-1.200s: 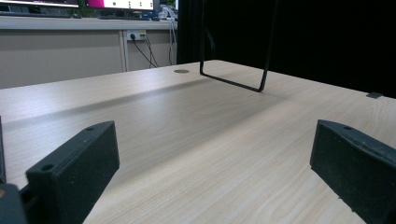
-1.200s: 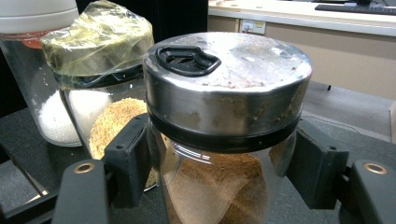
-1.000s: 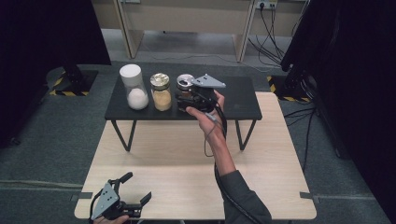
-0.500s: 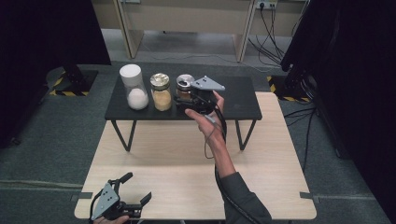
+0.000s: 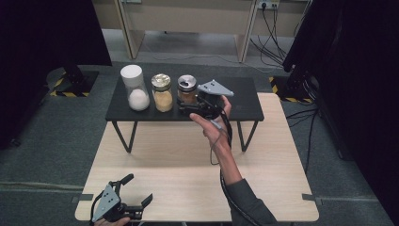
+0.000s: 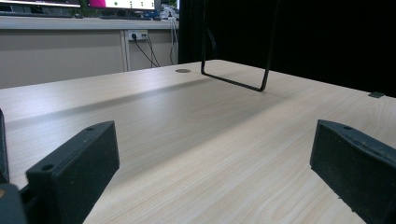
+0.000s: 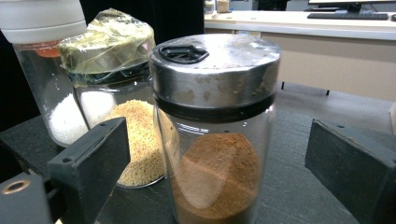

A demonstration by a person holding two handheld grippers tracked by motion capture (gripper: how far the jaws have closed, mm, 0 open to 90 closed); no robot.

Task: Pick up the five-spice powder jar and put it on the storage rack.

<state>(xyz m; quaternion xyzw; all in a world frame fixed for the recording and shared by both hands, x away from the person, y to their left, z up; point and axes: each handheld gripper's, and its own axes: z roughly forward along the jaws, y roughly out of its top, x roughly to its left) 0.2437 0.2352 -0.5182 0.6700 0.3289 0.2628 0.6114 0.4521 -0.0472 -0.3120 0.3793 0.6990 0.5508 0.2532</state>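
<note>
A glass shaker of brown spice with a steel flip lid stands on a low black shelf. It is the rightmost of three jars. My right gripper reaches it from the near right. Its jaws have just been opening and now stand wide on either side of the shaker, with the pads clear of the glass. My left gripper rests low over the wooden table at the near left corner. It is open with nothing between its jaws.
Left of the shaker stand a jar of yellow grains under a foil-covered lid and a tall white-capped jar of white powder. The shelf's thin black wire legs rest on the table. Cables trail on the floor behind.
The right hand and its gripper stay at the brown shaker with hardly any shift. The left gripper lies where it was.
</note>
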